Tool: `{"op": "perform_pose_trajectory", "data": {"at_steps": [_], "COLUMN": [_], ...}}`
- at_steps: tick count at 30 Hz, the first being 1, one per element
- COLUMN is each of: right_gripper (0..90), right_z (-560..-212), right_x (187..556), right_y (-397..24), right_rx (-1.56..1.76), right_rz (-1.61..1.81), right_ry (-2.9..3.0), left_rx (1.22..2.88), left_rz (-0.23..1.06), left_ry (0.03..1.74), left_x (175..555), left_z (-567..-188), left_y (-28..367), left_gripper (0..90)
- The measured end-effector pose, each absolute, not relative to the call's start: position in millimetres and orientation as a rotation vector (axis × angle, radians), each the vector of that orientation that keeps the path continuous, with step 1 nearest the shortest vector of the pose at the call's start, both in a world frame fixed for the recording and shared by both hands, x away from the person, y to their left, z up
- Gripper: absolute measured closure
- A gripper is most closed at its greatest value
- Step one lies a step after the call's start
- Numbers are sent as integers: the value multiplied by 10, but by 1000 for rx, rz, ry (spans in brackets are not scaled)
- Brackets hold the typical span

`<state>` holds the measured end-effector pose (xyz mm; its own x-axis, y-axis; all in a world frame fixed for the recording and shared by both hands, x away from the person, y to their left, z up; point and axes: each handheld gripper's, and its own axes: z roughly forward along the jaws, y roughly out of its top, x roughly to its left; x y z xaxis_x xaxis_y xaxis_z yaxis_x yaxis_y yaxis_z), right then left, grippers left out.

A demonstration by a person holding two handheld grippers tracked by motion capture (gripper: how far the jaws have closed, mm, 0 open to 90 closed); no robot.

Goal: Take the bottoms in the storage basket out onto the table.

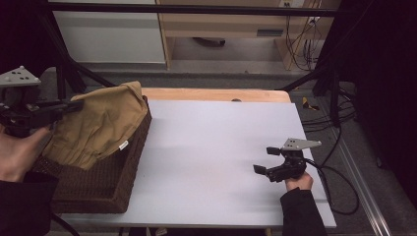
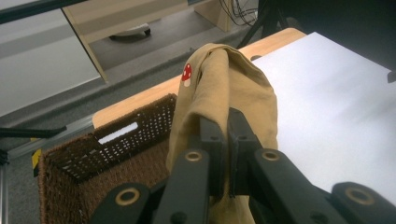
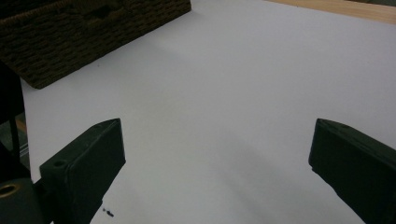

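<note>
At nine o'clock on the white surface (image 1: 216,147), the left claw (image 1: 74,105) is clenched on a tan cloth (image 1: 101,125), held up over the brown wicker basket (image 1: 105,189). The cloth drapes from the jaws toward three o'clock. At four o'clock the right claw (image 1: 265,160) rests released, jaws wide apart.

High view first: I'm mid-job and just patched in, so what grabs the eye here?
The tan garment stands out: it is bunched up over the dark wicker basket at the table's left edge, pinched in the left tool, with a small red mushroom patch on the cloth. The right tool sits open and empty over the bare white tabletop near the right side.
</note>
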<state>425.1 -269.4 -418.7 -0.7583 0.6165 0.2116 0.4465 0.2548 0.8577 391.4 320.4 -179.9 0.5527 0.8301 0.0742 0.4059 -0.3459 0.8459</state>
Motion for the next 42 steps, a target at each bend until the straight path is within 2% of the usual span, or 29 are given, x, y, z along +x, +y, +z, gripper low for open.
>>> {"op": "perform_pose_trajectory", "data": {"at_steps": [21,42], "right_gripper": [43,43], "right_z": [-4184,-4185], "right_x": [4249,4250], "right_y": [-2697,-2695], "right_rx": [1005,1004], "right_rz": [1522,1523], "right_ry": [2350,2350], "left_rx": [1884,1899], "left_rz": [705,724], "left_ry": [950,870], "left_x": [3868,3822], "left_z": [-1655,-1515], "left_y": [3267,3063], "left_gripper": [871,871]}}
